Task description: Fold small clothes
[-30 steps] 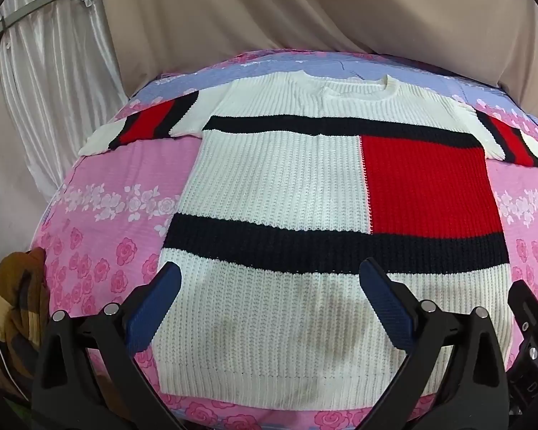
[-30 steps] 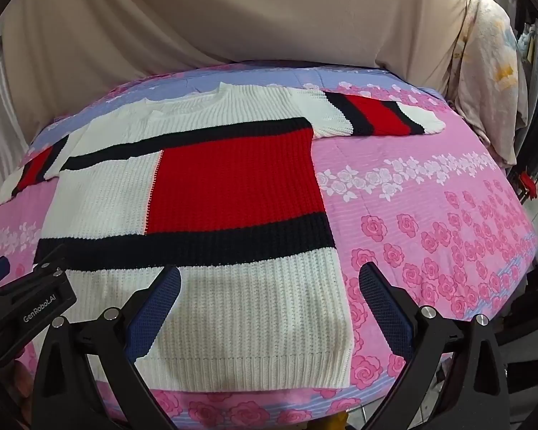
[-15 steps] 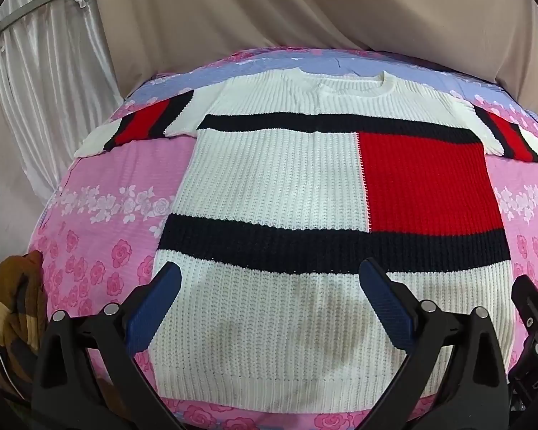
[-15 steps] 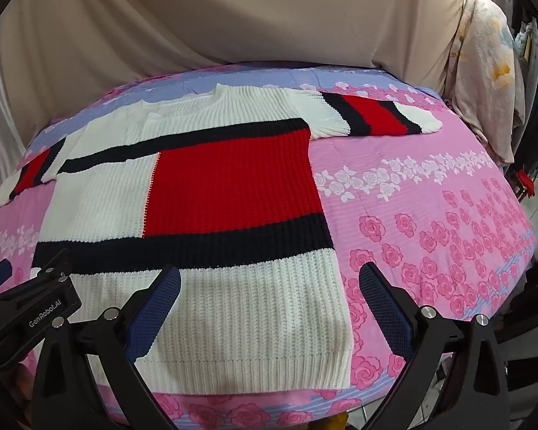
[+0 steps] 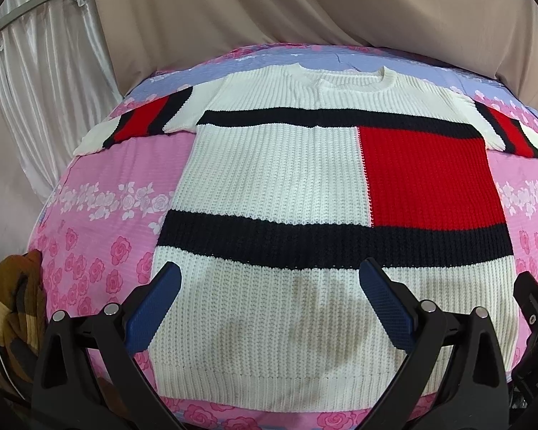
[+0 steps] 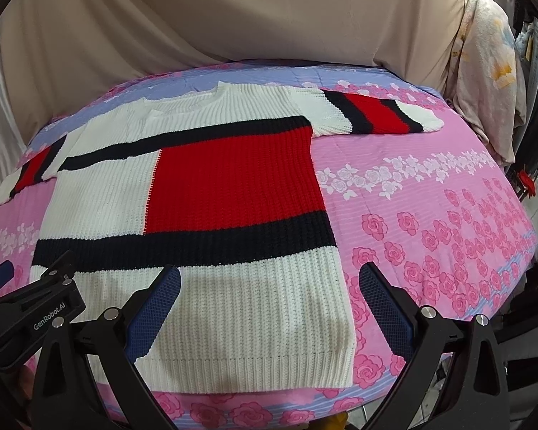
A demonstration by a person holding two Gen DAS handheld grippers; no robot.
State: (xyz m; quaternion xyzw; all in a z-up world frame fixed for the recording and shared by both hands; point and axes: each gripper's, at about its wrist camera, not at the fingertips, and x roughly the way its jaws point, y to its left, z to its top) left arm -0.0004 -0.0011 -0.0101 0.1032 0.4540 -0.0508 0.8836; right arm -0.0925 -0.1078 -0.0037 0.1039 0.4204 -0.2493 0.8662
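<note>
**Inspector A:** Edges and clearance?

**Inspector B:** The sweater [image 5: 269,186] lies flat on a pink floral sheet [image 6: 430,208] over what may be a bed or bench; I cannot tell which. Its near hem sits just inside the near edge. Wide bare sheet lies to the right of the sweater, a narrower strip to the left. A beige drape [image 6: 233,18] hangs behind the far edge. A brown cloth heap [image 5: 10,308] sits off the near-left corner.

**Inspector A:** Grippers?

**Inspector B:** The left gripper [image 5: 269,308] hovers over the near hem, fingers spread wide, holding nothing. The right gripper [image 6: 269,308] straddles the near-right corner of the sweater, fingers likewise apart and empty.

**Inspector A:** Garment condition?

**Inspector B:** Unfolded, front up, collar far, both short sleeves spread outward. White ribbed knit, black bands, red block on the right, red-and-black striped sleeves.
</note>
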